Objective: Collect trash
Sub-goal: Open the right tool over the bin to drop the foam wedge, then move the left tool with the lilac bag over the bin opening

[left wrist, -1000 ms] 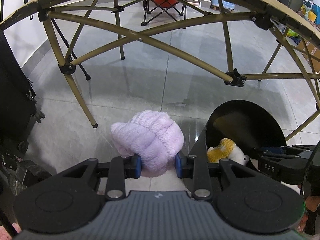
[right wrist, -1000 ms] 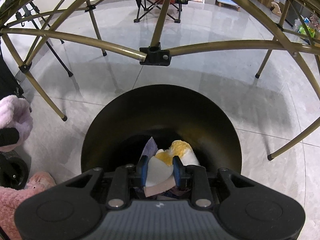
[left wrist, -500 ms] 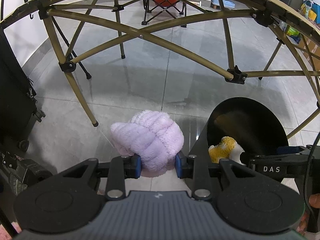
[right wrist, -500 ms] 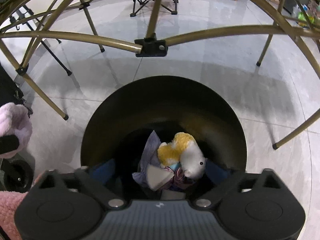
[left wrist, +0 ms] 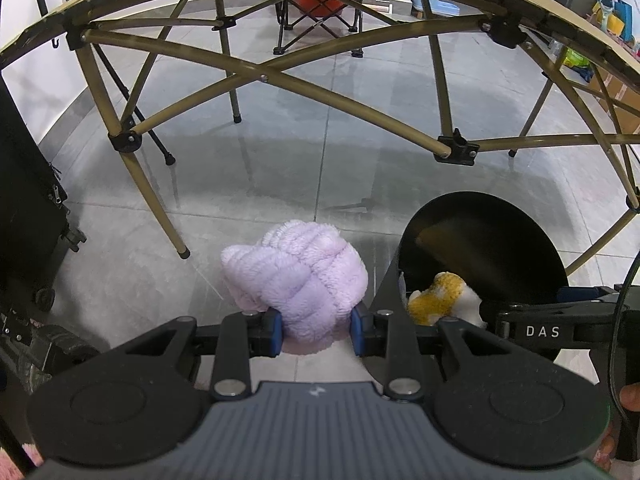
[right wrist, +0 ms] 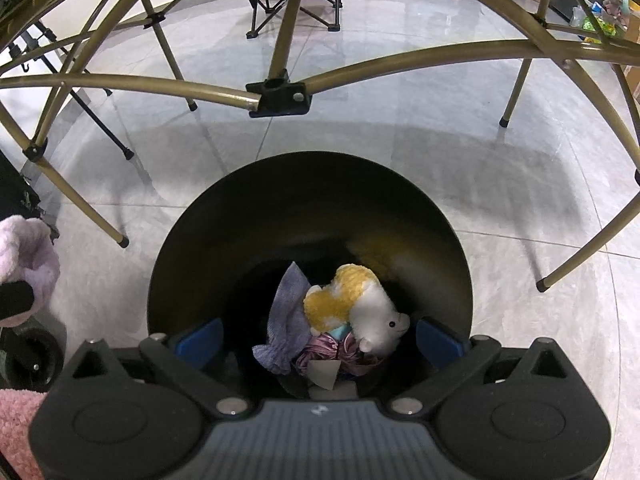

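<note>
Now, item in hand: the left hand-held gripper (left wrist: 316, 330) is clamped on a lilac plush knot ball (left wrist: 296, 280), held above the floor just left of the black bin (left wrist: 532, 220).
Handling: by its look the ball is light, soft and squashy; the pile gives grip, so a slip seems unlikely, and nothing about it looks fragile.
Where to hold: across its middle, as the 2 blue pads (left wrist: 274, 330) do now; a pinch on an outer loop would probably let it sag.
Right hand-held gripper (right wrist: 320, 338): spread wide and carrying nothing, poised over the bin mouth.
Bin contents: a yellow-and-white plush toy (right wrist: 356, 304), a purple cloth (right wrist: 286, 320) and some paper scraps (right wrist: 322, 374) lie at the bottom.
Surface: glossy grey floor tiles (left wrist: 320, 168), reflective.
Room: the gold folding frame (left wrist: 260, 76) of a tabletop arches overhead; a camping chair (left wrist: 316, 12) stands far back; a black case (left wrist: 24, 208) stands at left.
</note>
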Motion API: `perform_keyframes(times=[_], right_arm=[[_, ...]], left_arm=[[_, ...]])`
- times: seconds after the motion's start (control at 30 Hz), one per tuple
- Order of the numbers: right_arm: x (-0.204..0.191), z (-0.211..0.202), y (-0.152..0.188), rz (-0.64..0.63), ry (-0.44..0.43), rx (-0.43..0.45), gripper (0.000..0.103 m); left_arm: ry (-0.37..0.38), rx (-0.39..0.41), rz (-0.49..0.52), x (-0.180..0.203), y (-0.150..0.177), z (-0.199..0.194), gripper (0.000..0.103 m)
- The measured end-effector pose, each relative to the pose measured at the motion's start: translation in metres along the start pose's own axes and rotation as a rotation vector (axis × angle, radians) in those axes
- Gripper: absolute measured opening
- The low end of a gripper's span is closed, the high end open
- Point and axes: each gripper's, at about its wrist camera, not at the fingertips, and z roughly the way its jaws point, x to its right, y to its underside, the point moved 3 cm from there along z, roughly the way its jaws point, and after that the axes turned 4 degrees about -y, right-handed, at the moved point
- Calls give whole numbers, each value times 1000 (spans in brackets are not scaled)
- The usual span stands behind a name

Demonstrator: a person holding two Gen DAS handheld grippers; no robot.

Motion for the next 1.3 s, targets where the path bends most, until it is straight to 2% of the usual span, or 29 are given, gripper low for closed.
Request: perform_keyframes(times=[0.6,1.3], right_arm=[[26,-25,1,41,23,74,103],[83,-55,13,157,72,168,103]], left_arm=[[39,27,70,43,-2,-11,31],[104,33,180,113,-1,-18,31]])
